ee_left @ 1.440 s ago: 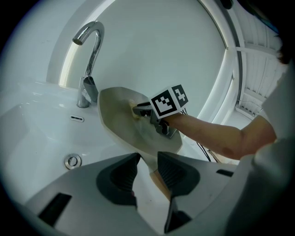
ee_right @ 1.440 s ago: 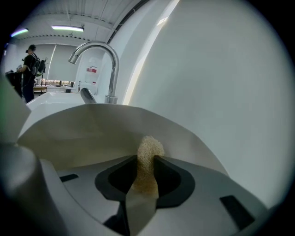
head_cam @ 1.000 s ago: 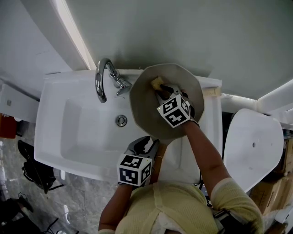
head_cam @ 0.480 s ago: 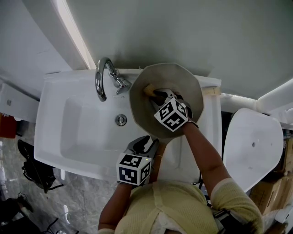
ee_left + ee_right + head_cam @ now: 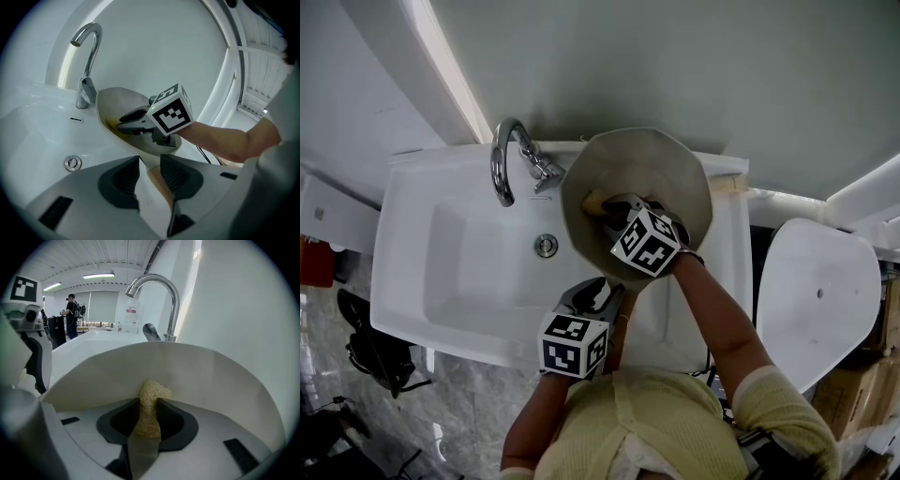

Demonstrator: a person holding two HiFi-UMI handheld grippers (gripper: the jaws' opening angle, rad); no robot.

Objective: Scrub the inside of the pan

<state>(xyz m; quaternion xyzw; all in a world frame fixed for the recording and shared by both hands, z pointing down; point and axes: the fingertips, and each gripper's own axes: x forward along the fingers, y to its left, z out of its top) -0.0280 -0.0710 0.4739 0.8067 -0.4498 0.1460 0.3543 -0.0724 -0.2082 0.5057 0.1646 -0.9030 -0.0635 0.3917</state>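
Observation:
The pan (image 5: 652,169), pale and many-sided, stands tilted against the sink's right end with its inside facing me. My left gripper (image 5: 607,292) is shut on the pan handle (image 5: 158,183) at the pan's near edge. Inside the pan, my right gripper (image 5: 603,204) is shut on a yellow sponge (image 5: 592,199), pressed to the left part of the pan's inside. In the right gripper view the sponge (image 5: 149,405) sits pinched between the jaws against the pan wall (image 5: 201,376). The left gripper view shows the right gripper (image 5: 123,124) and the sponge (image 5: 111,124) low in the pan (image 5: 117,101).
The white sink (image 5: 441,267) has a chrome faucet (image 5: 500,161) at its back and a drain (image 5: 546,246) in the middle. A white rounded lid (image 5: 816,295) stands to the right. A dark bag (image 5: 375,356) lies on the floor at left.
My right gripper has dragged the sponge from the far upper part of the pan's inside down and leftward. The left gripper and the pan have stayed nearly still.

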